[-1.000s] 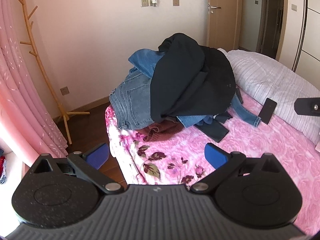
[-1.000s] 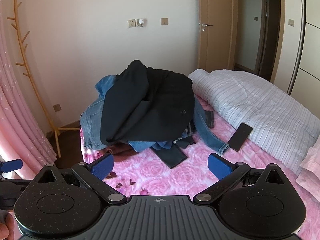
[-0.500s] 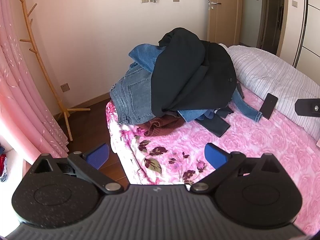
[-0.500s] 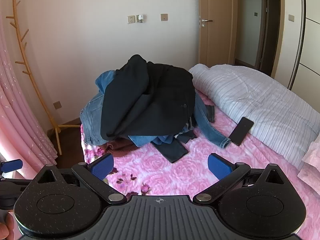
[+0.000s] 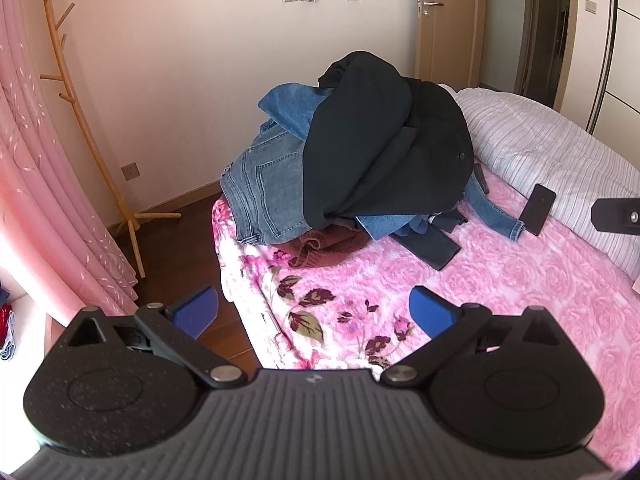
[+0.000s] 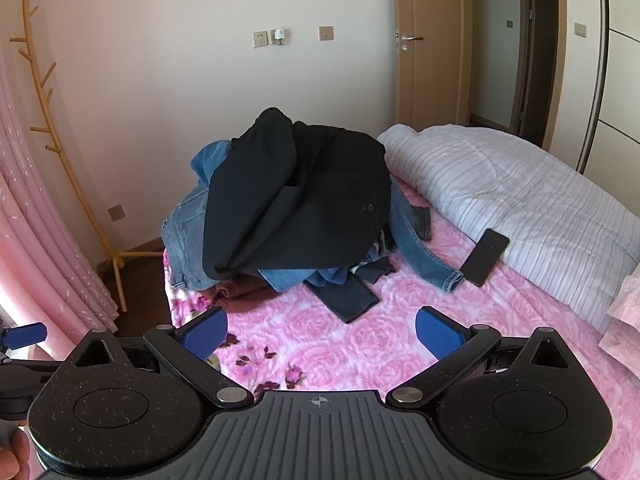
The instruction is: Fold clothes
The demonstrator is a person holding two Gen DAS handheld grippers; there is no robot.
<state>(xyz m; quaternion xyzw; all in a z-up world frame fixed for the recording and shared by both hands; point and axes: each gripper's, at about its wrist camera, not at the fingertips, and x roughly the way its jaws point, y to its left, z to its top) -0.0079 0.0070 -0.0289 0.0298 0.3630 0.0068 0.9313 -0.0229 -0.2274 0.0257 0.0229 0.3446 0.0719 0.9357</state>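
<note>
A heap of clothes lies at the far corner of a bed with a pink rose cover [image 5: 500,280] [image 6: 320,344]. On top is a black jacket [image 5: 380,148] [image 6: 296,196]; under it are blue jeans [image 5: 268,188] [image 6: 184,232], a maroon knit [image 5: 320,246] [image 6: 240,290] and a dark trouser leg [image 5: 432,240] [image 6: 348,296]. My left gripper [image 5: 314,310] is open over the bed's near corner, well short of the heap. Over the cover, my right gripper [image 6: 320,332] is open and holds nothing.
A black phone [image 5: 538,208] [image 6: 484,256] lies against a rolled white striped quilt [image 5: 552,152] [image 6: 520,196] on the right. A wooden coat stand [image 5: 80,120] [image 6: 64,168] and pink curtains [image 5: 44,200] are left of the bed. Wooden floor [image 5: 172,220] lies beyond the bed corner; a door [image 6: 428,52] is behind.
Both grippers have drawn back a little from the heap and tilted, so more of the pink cover shows in front. Both stayed open. The clothes have not moved.
</note>
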